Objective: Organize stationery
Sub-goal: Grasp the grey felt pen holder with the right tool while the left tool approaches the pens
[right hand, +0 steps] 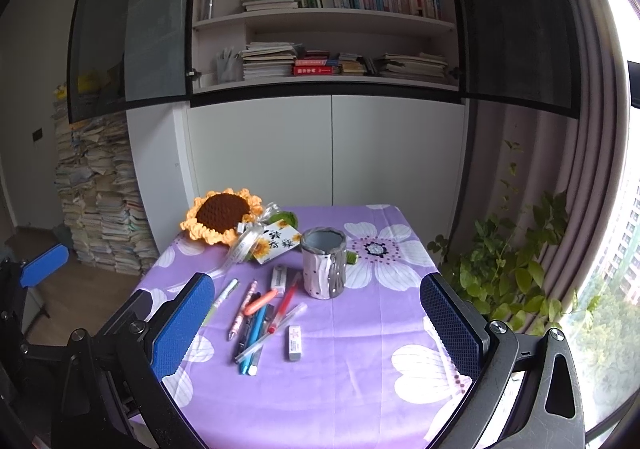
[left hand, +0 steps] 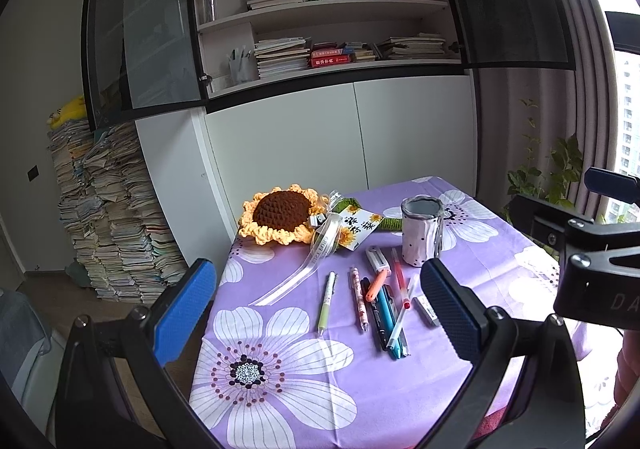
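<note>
Both grippers hang above the near edge of the table (right hand: pixel 360 389), which carries a purple cloth printed with large white flowers. Left gripper (left hand: pixel 320 309): jaws spread wide, nothing between the blue pads, not touching anything. Right gripper (right hand: pixel 320 313): same state, jaws wide apart and empty. Part of the right gripper's frame shows at the right edge of the left wrist view.

Stationery lies loose in a cluster at mid-table. A green-barrelled pen (left hand: pixel 327 303) lies alone on the left side of the group. Next to it is a pink patterned pen (left hand: pixel 358 299). An orange highlighter (left hand: pixel 377 285) rests across the top of a small overlapping pile that includes a teal pen (left hand: pixel 387 319), a dark pen, a red pen (left hand: pixel 398 275) and a clear pen with a red tip (left hand: pixel 402 319). A white eraser (right hand: pixel 295 343) lies just right of the pile, apart from it. A white correction-tape case (right hand: pixel 279 277) sits behind the pile, near the cup.

The pen cup (right hand: pixel 323 263), grey with a dotted wrapping, stands upright behind the cluster; its inside looks empty. A crocheted sunflower (right hand: pixel 222 221) with ribbon and a printed tag lies at the far left corner.
</note>
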